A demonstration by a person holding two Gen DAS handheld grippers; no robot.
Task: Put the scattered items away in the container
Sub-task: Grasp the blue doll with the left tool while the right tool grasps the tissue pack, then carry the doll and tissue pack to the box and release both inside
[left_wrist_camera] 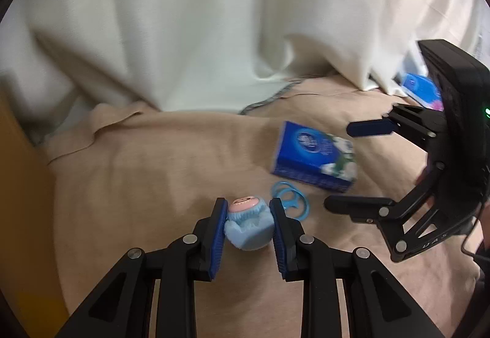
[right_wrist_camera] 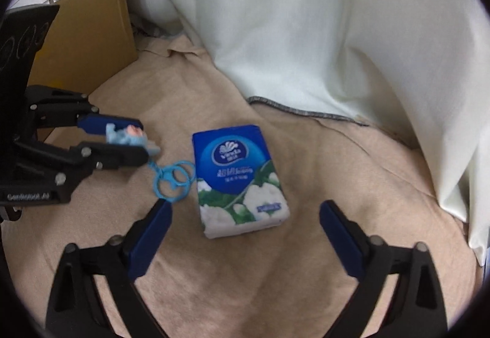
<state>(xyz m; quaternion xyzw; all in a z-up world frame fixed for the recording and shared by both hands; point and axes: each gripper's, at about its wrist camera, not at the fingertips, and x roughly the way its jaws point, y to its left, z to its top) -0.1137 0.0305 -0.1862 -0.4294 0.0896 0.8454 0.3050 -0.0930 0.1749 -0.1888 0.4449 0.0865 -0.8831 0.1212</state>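
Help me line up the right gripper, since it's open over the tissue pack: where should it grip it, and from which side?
Grip the tissue pack across its two long side edges, coming down from above. It lies flat on the beige cloth, and the right gripper is likely open wide enough to span it.

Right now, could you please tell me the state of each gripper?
Left gripper: shut on the small blue toy, its ring chain trailing on the blanket.
Right gripper: open, holding nothing, pointed at the tissue pack.
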